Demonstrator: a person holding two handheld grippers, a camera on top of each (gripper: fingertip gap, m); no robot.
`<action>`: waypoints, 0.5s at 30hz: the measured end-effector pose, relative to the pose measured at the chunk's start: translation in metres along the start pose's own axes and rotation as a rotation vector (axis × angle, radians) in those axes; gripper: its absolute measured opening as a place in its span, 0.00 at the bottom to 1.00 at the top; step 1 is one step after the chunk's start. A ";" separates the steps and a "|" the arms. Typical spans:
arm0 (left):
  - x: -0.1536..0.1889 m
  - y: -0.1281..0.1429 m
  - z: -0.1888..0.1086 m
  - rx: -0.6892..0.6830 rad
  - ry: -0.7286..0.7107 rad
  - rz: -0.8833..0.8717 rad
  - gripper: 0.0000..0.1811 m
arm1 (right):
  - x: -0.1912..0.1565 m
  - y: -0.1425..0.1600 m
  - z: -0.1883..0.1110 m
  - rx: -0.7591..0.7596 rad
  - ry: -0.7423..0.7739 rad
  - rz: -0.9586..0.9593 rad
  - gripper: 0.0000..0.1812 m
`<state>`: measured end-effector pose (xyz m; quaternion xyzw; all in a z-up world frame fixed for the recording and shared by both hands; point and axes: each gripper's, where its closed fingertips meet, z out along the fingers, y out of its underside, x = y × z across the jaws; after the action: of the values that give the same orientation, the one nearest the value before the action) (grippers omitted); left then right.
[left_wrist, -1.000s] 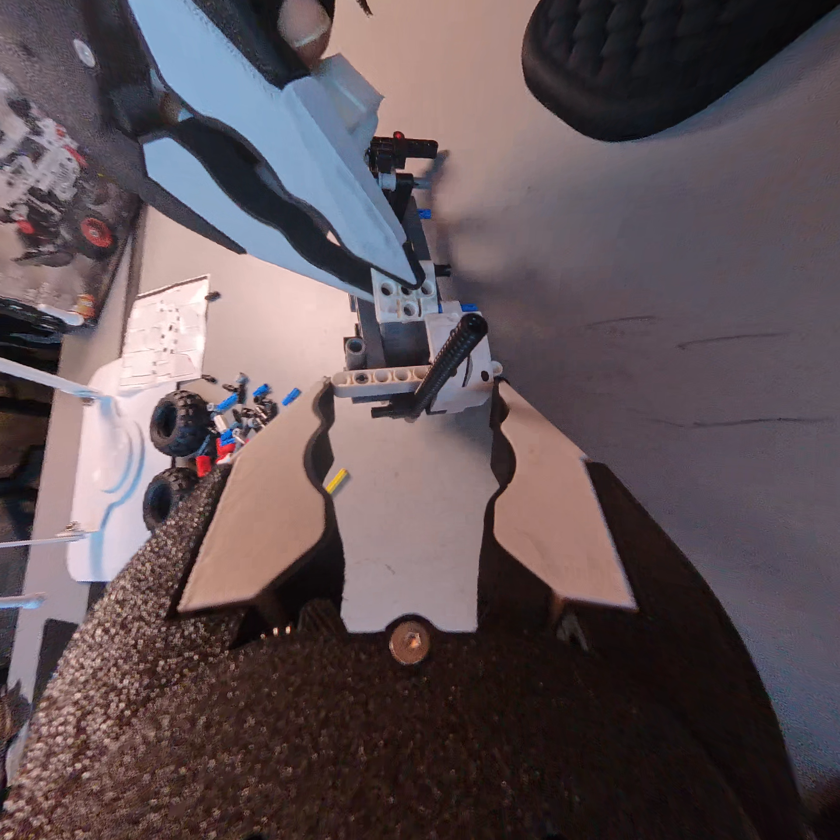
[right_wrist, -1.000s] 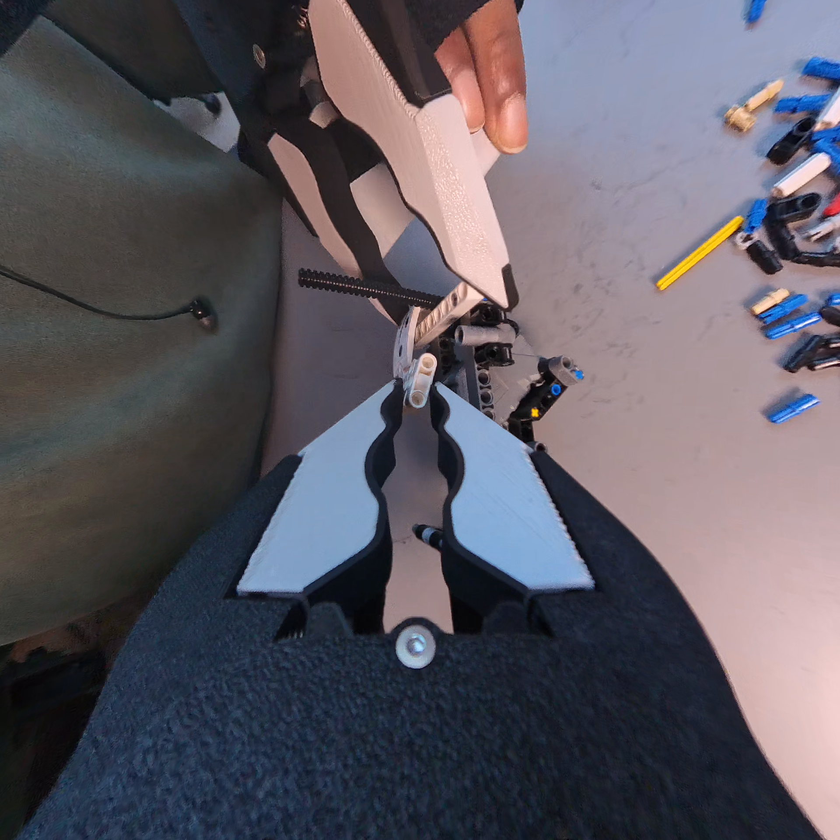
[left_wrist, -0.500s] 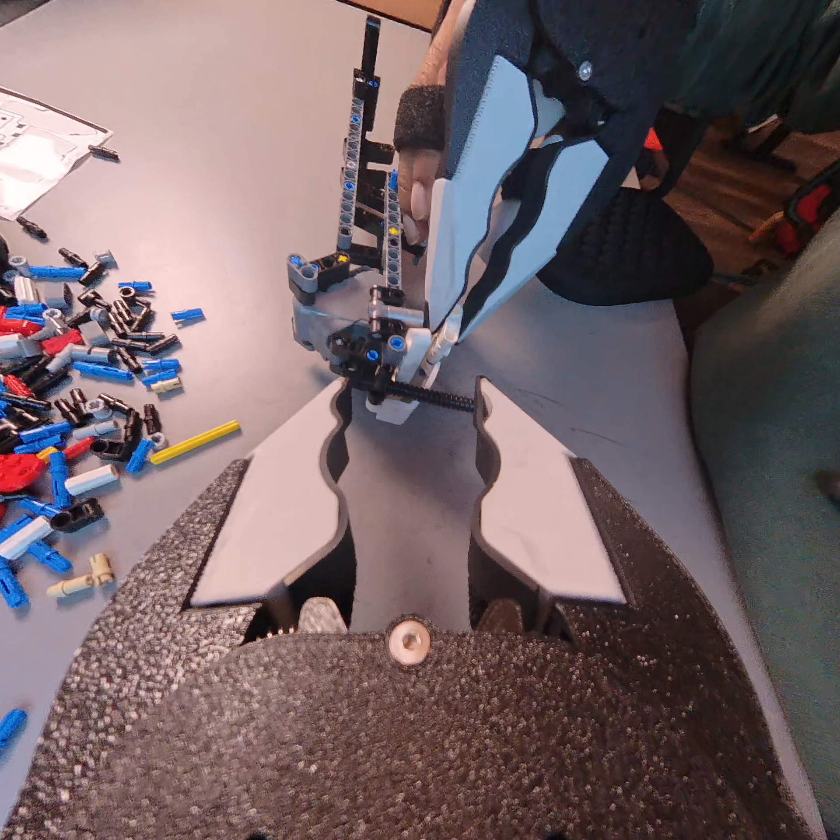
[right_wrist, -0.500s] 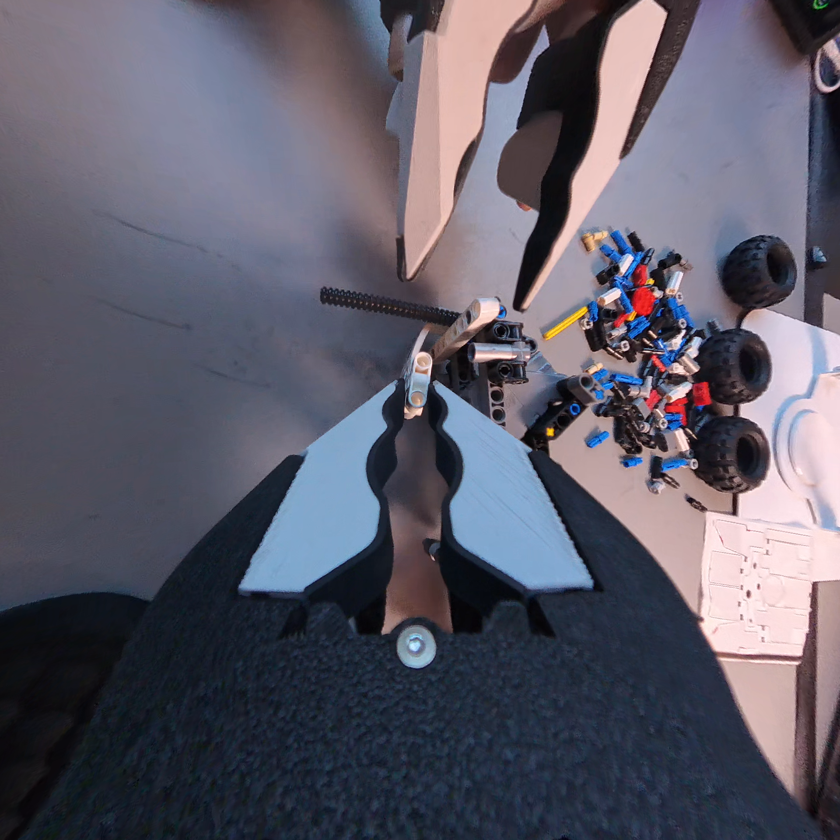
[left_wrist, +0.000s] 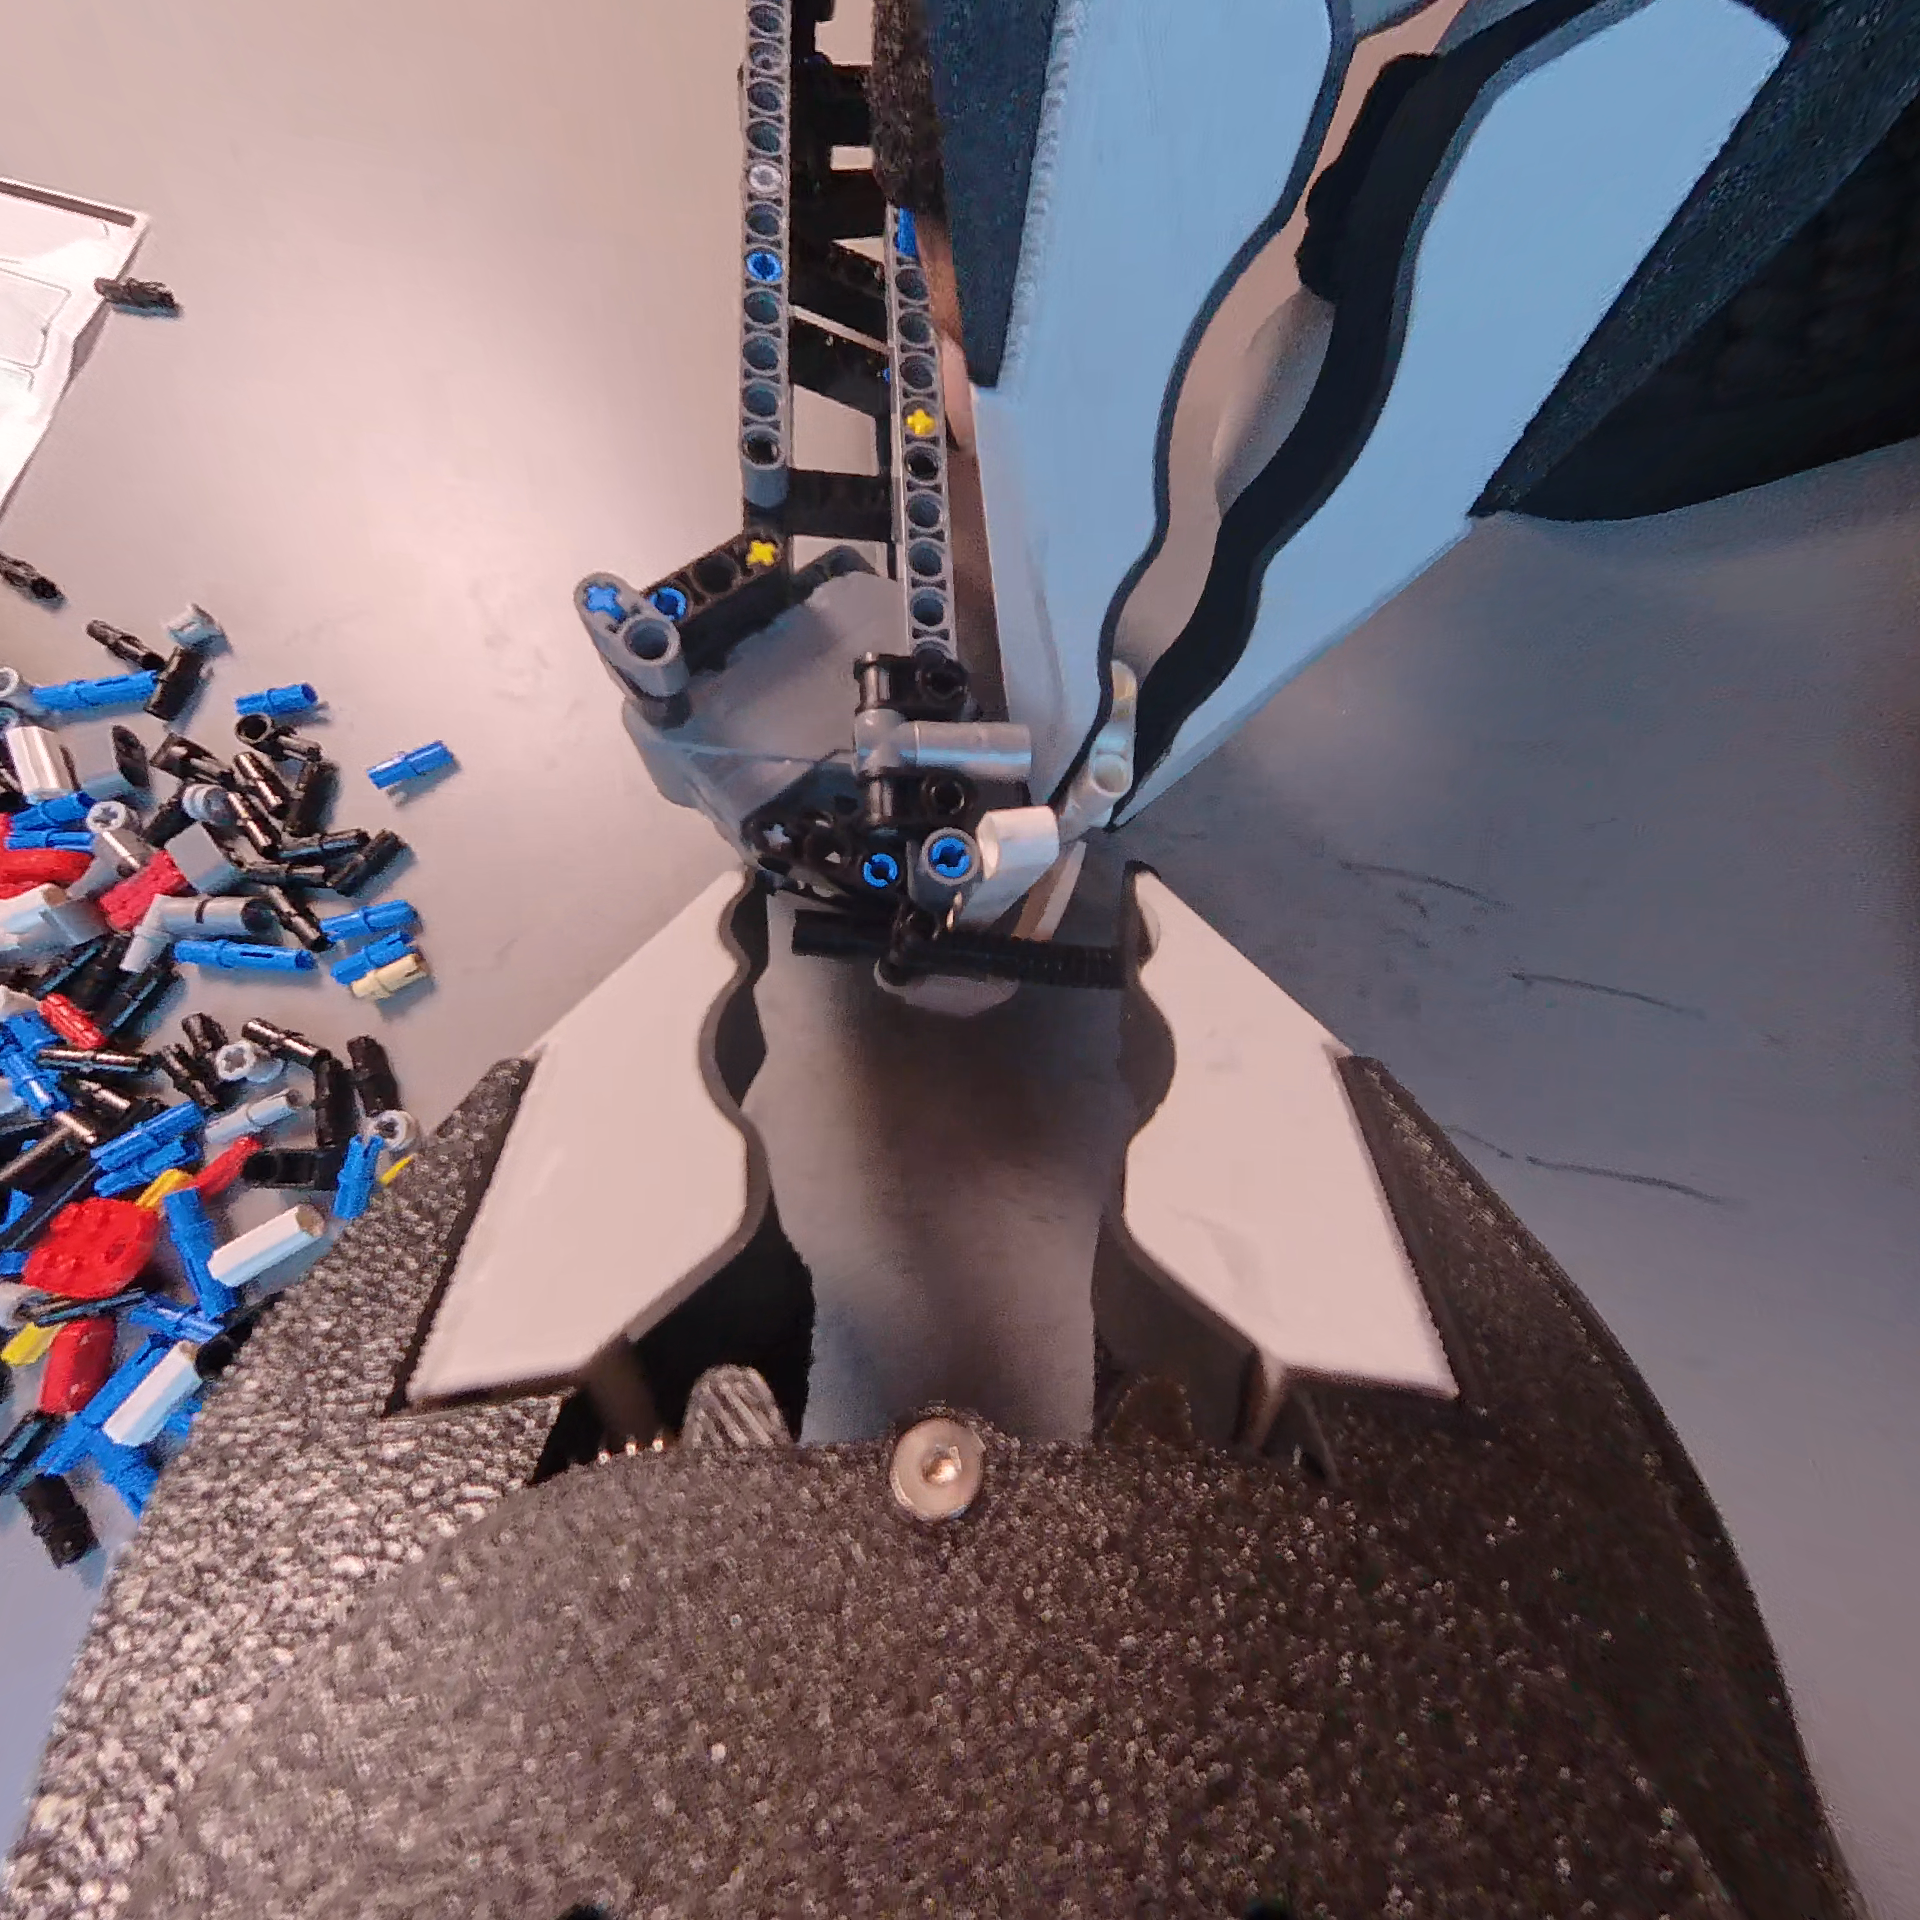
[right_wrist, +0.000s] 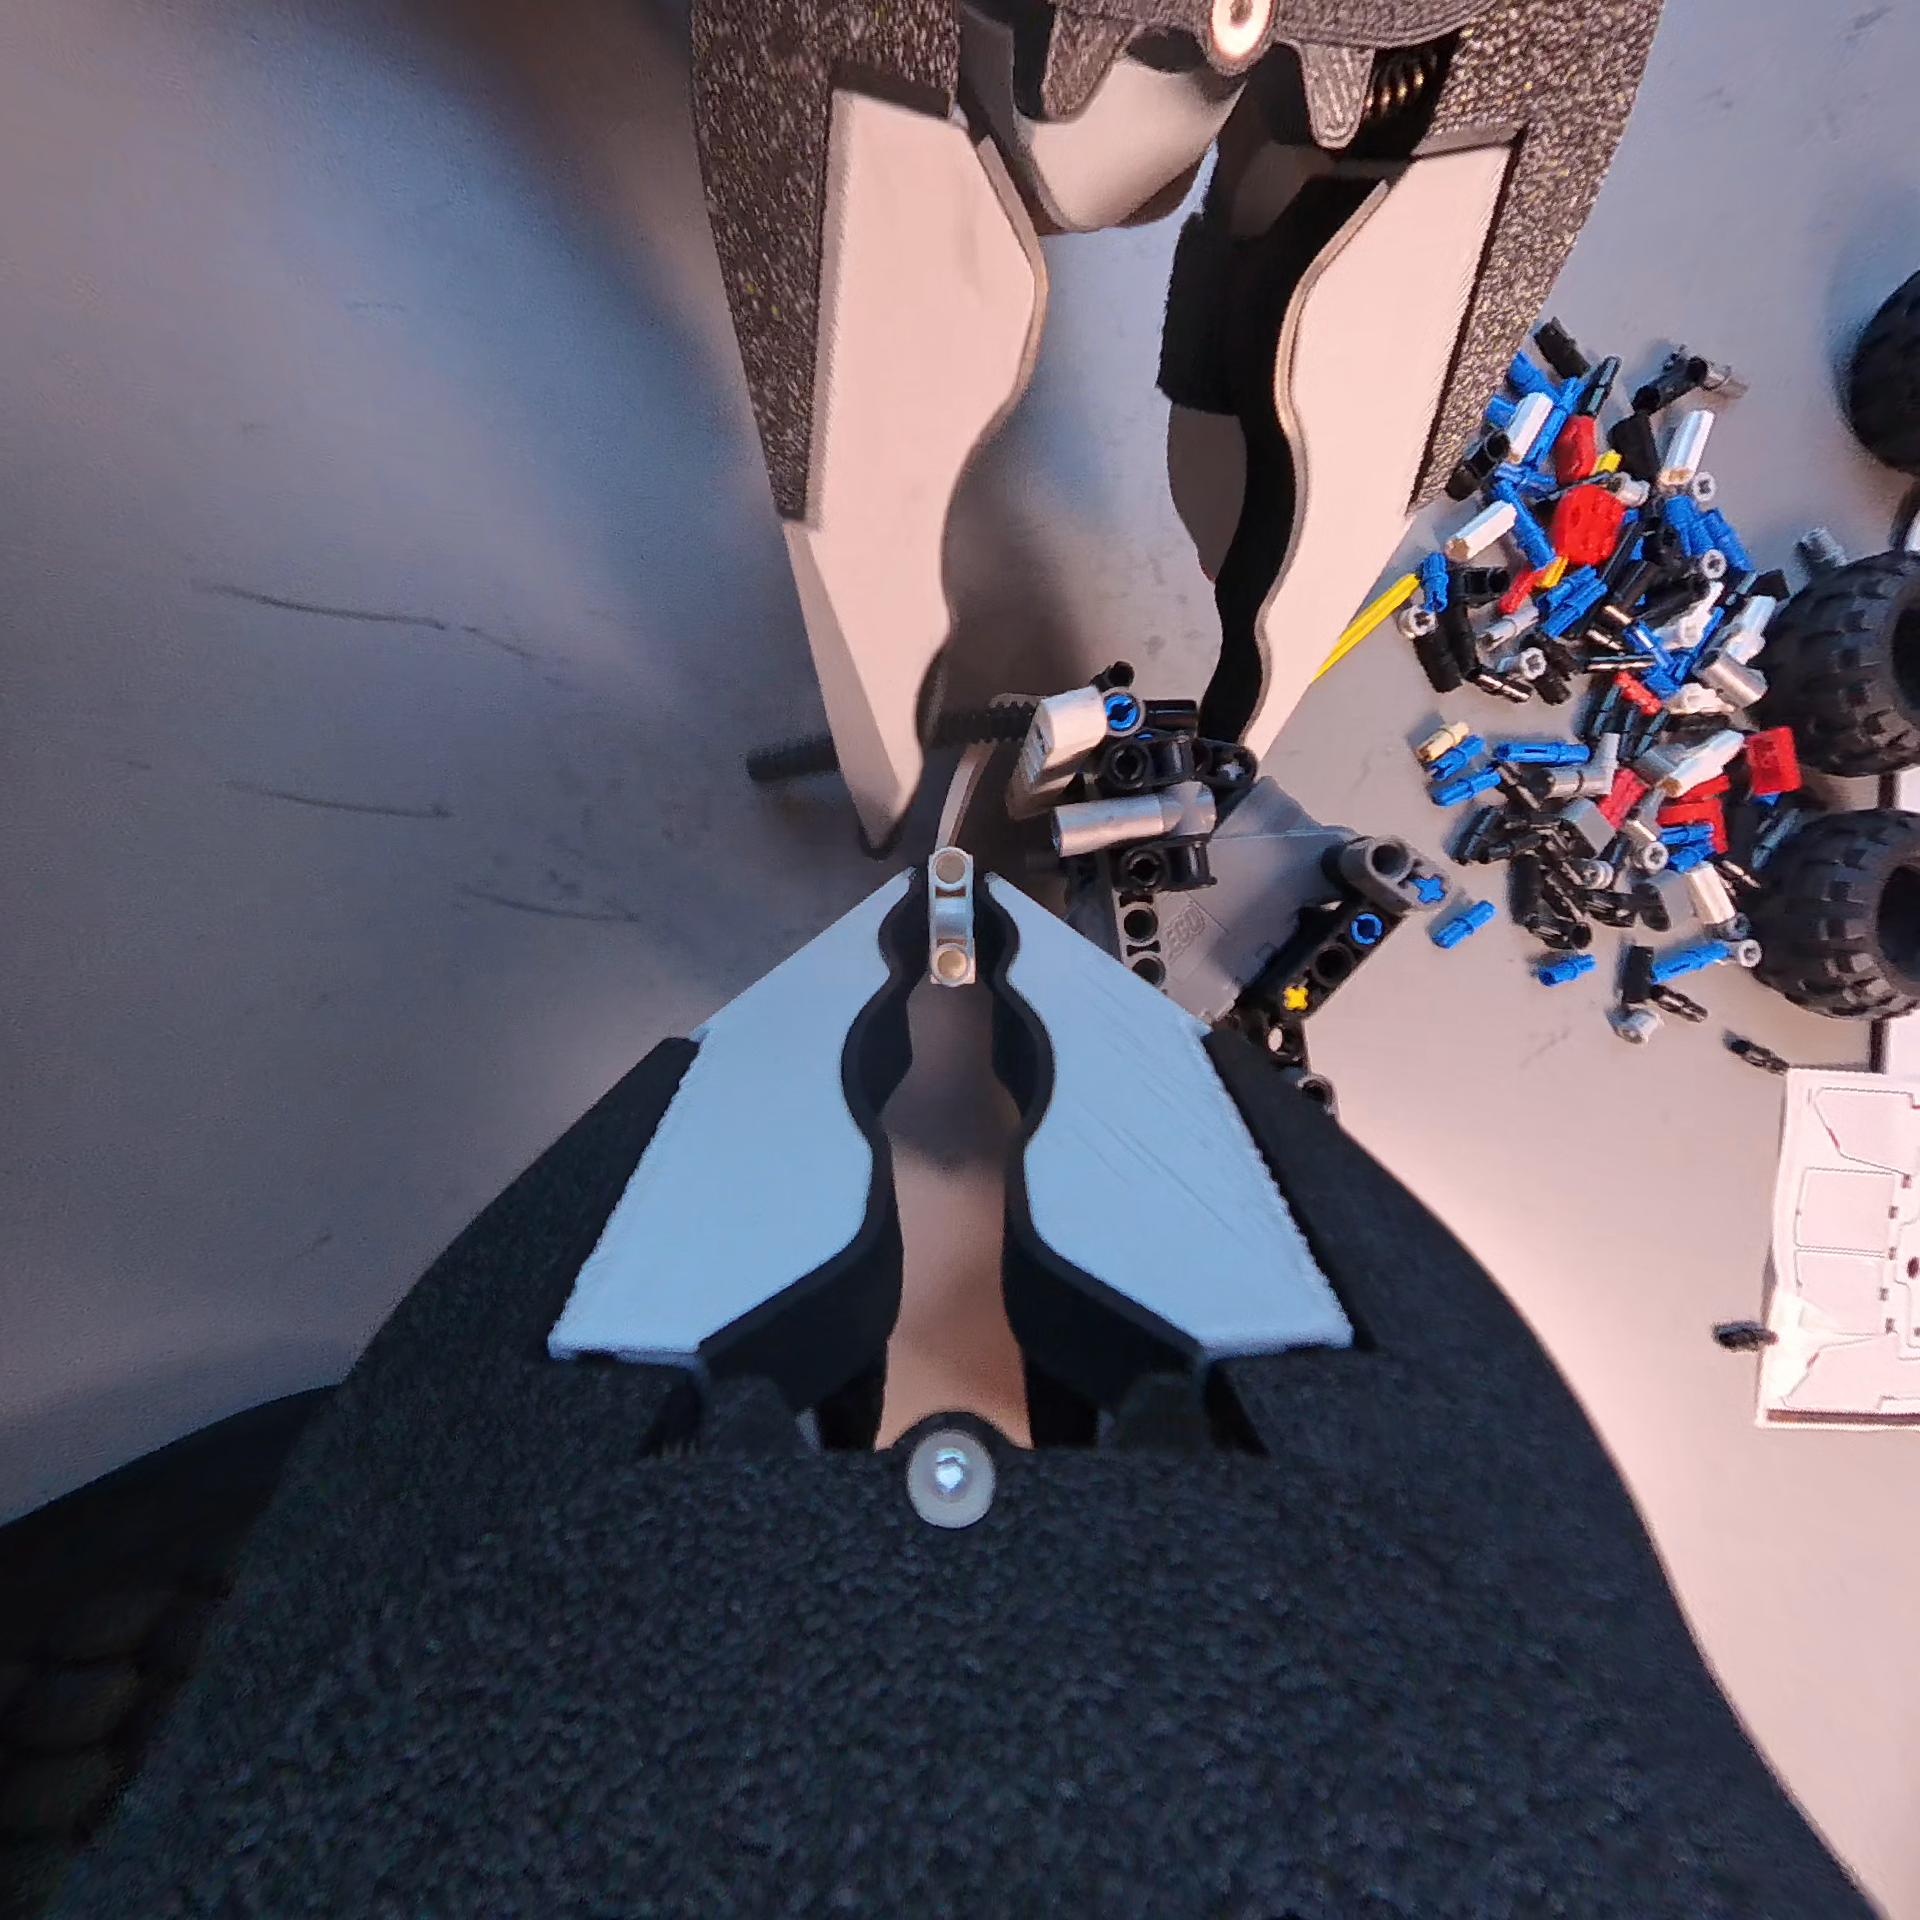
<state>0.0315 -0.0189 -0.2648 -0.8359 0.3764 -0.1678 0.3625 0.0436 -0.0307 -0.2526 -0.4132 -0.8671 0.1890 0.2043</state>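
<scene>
- On the grey tabletop (left_wrist: 312, 436) stands a half-built toy frame (left_wrist: 831, 499) of grey and black holed beams, and both claws meet at its near end.
- The right gripper (right_wrist: 951, 894) is pinched tight on a small pale grey connector (right_wrist: 950, 914) at the frame's end.
- The left gripper (left_wrist: 940, 904) is spread wide and holds nothing; a black ridged rod (left_wrist: 1013, 954) on the frame lies between its tips, reaching to the right-hand tip.
- A heap of loose blue, black and red pieces (left_wrist: 156, 1039) lies toward the tabletop's left edge, with black tyres (right_wrist: 1849, 914) and a paper sheet (right_wrist: 1849, 1247) beyond it.
- By the look of it, an assembly step on the frame's end is in hand; any next move needs the right claw's firm hold.
</scene>
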 end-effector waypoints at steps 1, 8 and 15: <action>-0.001 0.001 0.000 -0.009 -0.017 0.006 0.35 | 0.000 -0.001 0.000 0.007 -0.002 -0.005 0.04; 0.003 0.002 0.005 -0.054 -0.025 -0.012 0.24 | 0.007 -0.047 -0.031 0.291 -0.064 0.126 0.03; 0.004 0.002 0.006 -0.053 -0.036 -0.032 0.25 | 0.019 -0.055 -0.071 0.441 -0.081 0.209 0.03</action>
<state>0.0361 -0.0202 -0.2703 -0.8541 0.3606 -0.1487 0.3440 0.0339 -0.0364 -0.1617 -0.4383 -0.7649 0.4101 0.2338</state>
